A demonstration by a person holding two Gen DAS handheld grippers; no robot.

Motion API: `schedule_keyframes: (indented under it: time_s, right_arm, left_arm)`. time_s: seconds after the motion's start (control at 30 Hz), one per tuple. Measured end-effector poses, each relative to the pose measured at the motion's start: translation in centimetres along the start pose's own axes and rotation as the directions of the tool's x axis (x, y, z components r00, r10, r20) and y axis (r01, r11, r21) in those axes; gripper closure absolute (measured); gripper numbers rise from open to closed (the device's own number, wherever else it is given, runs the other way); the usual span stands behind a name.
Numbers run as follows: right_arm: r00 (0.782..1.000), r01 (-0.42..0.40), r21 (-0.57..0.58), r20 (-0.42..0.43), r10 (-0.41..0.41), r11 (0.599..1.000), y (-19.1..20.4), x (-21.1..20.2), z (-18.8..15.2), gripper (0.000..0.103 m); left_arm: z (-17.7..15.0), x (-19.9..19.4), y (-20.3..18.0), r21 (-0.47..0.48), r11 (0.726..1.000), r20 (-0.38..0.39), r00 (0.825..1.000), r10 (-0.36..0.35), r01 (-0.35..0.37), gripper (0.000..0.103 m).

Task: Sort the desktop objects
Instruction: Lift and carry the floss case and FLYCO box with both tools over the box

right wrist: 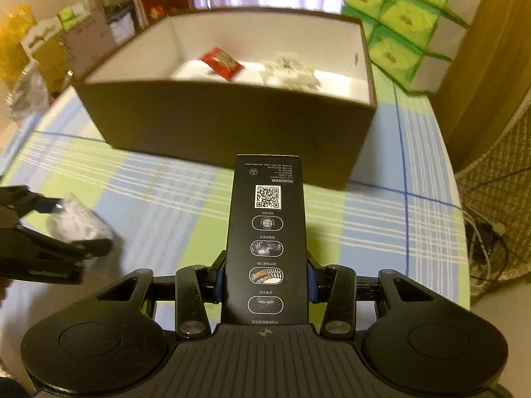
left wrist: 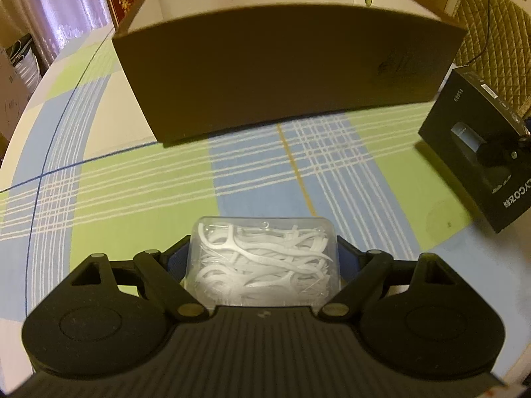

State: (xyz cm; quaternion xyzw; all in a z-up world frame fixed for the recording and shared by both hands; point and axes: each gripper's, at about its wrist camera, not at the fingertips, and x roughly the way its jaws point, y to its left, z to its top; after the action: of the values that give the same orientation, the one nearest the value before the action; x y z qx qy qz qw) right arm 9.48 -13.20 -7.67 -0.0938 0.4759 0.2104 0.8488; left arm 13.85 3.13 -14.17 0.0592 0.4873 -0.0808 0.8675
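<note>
Clear plastic case of white floss picks [left wrist: 264, 262] sits clamped between the fingers of my left gripper [left wrist: 264, 265], lifted above the checked tablecloth [left wrist: 132, 199], short of the near wall of the brown cardboard box [left wrist: 282, 76]. My right gripper [right wrist: 267, 282] is closed on a long black carton [right wrist: 267, 238], held lengthwise and pointing at the same box from the near side. Inside the box, toward its far wall, lie a red packet [right wrist: 220, 63] and some pale items I cannot identify.

To finish well, I judge each load should rise above the near rim, travel over the opening, then be let go low so nothing bounces out. One gripper at a time would avoid a clash above the box.

From the left wrist view the box floor is hidden behind its near wall. My left gripper shows blurred at the right view's edge. Green packs [right wrist: 408, 16] stand stacked beyond the box's far right corner.
</note>
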Motion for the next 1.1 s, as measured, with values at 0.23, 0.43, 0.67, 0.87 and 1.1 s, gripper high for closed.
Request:
schedule_keyframes:
  time_s: [0.23,0.43,0.67,0.87,1.1]
  right_arm:
    - [0.996,-0.055,-0.014,0.064,0.056,0.998,1.1,-2.6,0.9,0.062]
    - [0.99,-0.083,-0.02,0.112,0.085,0.996,1.3,-4.6,1.7,0.062]
    - [0.976,-0.125,-0.008,0.178,0.124,0.992,0.7,-6.5,3.7,0.062]
    - [0.961,-0.146,0.005,0.239,0.14,0.989,-0.2,-7.1,6.8,0.062]
    - [0.946,-0.141,0.042,0.301,0.123,0.989,-1.2,-6.1,12.1,0.062]
  left_arm:
    - [1.5,-2.9,-0.2,0.004,1.0,0.079,0.997,-0.027,0.027,0.02]
    - [3.2,-5.7,-0.1,0.011,0.999,0.152,0.987,-0.048,0.047,0.02]
    - [6.1,-7.7,0.8,0.023,0.999,0.224,0.974,-0.043,0.039,0.02]
    - [9.5,-8.8,1.9,0.043,0.999,0.289,0.957,-0.033,0.022,0.02]
    - [14.7,-7.1,2.8,0.076,0.997,0.303,0.953,-0.014,-0.01,0.02]
